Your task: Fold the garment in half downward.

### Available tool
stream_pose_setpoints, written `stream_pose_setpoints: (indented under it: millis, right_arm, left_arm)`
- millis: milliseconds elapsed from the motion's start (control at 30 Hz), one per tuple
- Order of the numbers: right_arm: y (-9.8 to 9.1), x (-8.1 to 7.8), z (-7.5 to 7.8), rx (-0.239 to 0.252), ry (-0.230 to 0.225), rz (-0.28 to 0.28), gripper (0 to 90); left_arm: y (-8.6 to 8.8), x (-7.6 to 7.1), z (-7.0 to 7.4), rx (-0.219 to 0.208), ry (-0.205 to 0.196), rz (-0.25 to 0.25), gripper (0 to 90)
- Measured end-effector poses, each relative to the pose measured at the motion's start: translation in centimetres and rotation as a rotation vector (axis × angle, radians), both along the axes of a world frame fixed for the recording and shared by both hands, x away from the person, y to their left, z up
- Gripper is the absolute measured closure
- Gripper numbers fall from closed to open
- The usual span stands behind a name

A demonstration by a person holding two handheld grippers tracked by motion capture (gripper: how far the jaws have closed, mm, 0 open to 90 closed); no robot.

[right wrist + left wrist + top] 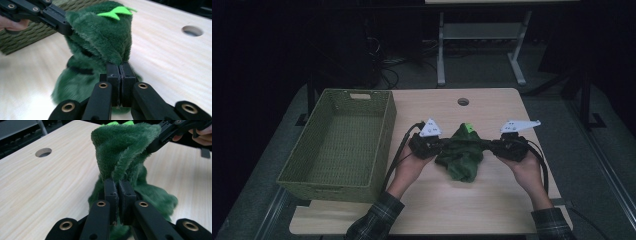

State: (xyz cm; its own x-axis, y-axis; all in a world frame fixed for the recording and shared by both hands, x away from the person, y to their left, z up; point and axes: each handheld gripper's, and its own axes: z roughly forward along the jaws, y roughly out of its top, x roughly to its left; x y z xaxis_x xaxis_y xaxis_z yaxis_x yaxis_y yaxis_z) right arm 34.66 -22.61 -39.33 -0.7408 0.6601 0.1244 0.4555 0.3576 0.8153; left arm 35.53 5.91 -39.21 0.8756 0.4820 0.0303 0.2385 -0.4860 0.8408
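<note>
Two grippers hold one green plush cloth (463, 155) between them, right of the woven basket (343, 141). Left gripper (438, 145) and right gripper (492, 145) each have jaws clamped on a corner of the cloth, its lower part touching the table (437, 205). Judging by this, the pickup is done — moving it toward the basket, still holding nothing, remains. No writing is readable.
</note>
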Motion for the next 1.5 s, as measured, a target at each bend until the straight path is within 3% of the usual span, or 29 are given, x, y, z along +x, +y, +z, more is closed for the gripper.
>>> stream_pose_setpoints:
  millis: [167, 333, 767, 800, 1067, 1333, 1500]
  right_arm:
    - [0.5, -1.8, -0.6, -0.009, 0.003, 0.030, 88.4]
    - [0.6, -3.4, -1.5, -0.018, 0.014, 0.058, 88.3]
    - [0.4, -6.3, -4.1, -0.014, 0.092, 0.095, 88.3]
    - [0.4, -6.5, -4.5, -0.023, 0.113, 0.098, 88.3]
    - [1.2, -6.6, -6.1, -0.075, 0.158, 0.126, 88.3]
    - [1.7, -6.2, -7.3, -0.149, 0.197, 0.115, 88.2]
    - [1.7, -6.4, -7.2, -0.136, 0.189, 0.113, 84.8]
  left_arm:
    - [0.3, -1.5, -1.0, 0.001, 0.012, -0.022, 86.4]
    - [0.5, -2.8, -2.2, 0.030, 0.018, -0.049, 86.6]
    - [0.5, -5.2, -5.1, 0.102, 0.073, -0.119, 87.2]
    - [0.4, -5.2, -5.2, 0.110, 0.075, -0.125, 87.3]
    - [0.3, -5.3, -6.9, 0.165, 0.108, -0.141, 87.6]
    - [0.2, -4.9, -7.8, 0.167, 0.134, -0.141, 87.7]
    - [0.3, -5.1, -7.4, 0.161, 0.136, -0.142, 86.1]
